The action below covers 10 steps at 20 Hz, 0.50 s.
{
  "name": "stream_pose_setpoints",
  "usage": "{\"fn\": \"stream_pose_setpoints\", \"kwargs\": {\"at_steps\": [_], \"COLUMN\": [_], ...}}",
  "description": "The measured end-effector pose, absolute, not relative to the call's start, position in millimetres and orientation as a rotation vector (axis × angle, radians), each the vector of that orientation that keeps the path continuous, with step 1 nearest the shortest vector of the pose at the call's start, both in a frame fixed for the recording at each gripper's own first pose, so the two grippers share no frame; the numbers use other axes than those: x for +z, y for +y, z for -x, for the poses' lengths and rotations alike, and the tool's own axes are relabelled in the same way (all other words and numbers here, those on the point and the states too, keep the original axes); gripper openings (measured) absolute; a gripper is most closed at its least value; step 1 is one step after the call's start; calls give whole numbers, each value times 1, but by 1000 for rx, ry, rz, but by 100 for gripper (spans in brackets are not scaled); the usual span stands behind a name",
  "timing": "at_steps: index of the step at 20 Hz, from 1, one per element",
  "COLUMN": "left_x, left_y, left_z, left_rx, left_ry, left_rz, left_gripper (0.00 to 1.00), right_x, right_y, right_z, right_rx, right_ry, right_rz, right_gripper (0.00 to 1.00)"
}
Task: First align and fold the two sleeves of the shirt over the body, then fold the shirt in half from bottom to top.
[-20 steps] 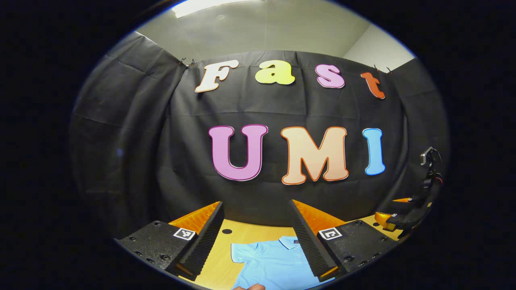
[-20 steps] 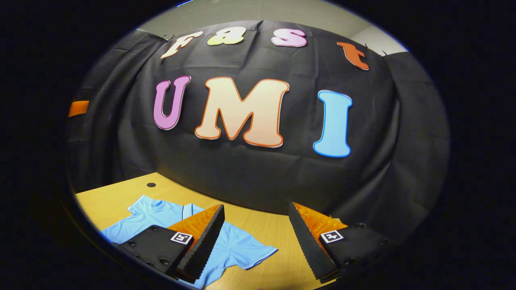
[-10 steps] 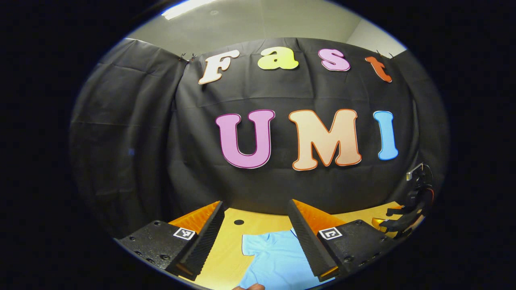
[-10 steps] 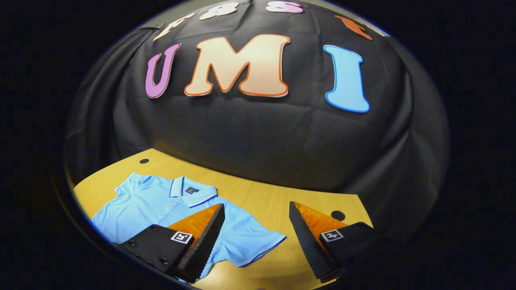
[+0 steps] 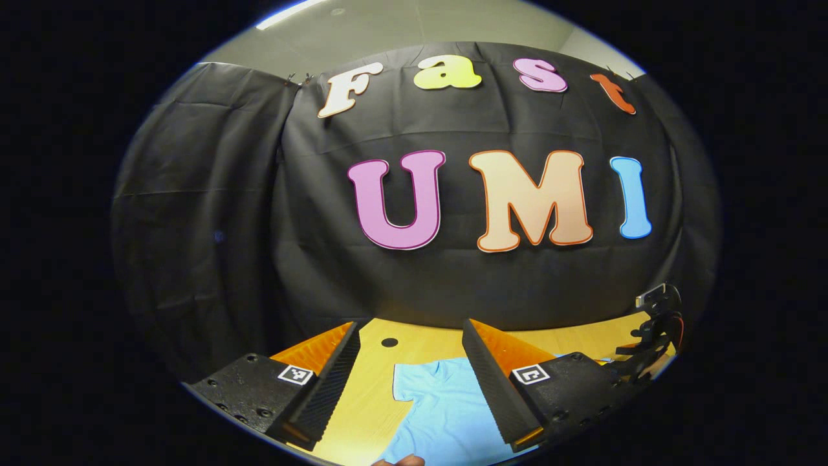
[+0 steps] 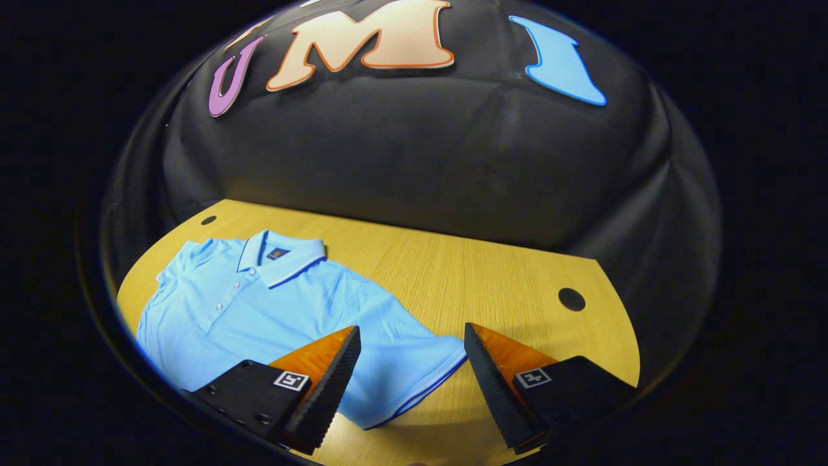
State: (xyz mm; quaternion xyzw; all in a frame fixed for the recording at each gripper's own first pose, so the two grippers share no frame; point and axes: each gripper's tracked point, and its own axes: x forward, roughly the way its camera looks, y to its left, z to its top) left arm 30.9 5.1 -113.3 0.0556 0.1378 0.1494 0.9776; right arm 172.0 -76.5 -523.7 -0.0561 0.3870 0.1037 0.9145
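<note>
Shirt [image 6: 272, 310]: light blue polo, flat on the table [image 6: 491, 272], unfolded. Right gripper [image 6: 411, 382]: spread, empty, right sleeve [image 6: 414, 362] hem between its fingers. Left gripper [image 5: 411, 388]: spread, above left sleeve [image 5: 420, 382]. Advice: pinch hems squarely, carry sleeves inward evenly.

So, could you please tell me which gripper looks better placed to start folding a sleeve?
Probably the right gripper: it is open, and the shirt's sleeve lies flat just ahead between its fingers. The left gripper is open too, aimed more at the wall.
</note>
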Motion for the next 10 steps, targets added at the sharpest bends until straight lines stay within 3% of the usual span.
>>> {"fn": "stream_pose_setpoints", "kwargs": {"at_steps": [10], "left_x": [-118], "left_y": [-5], "left_z": [-39], "left_rx": [285], "left_ry": [298], "left_rz": [-143], "left_gripper": [93], "right_x": [-571], "right_y": [-83], "right_z": [-163], "right_rx": [170], "right_ry": [912], "right_rz": [78], "right_gripper": [100]}}
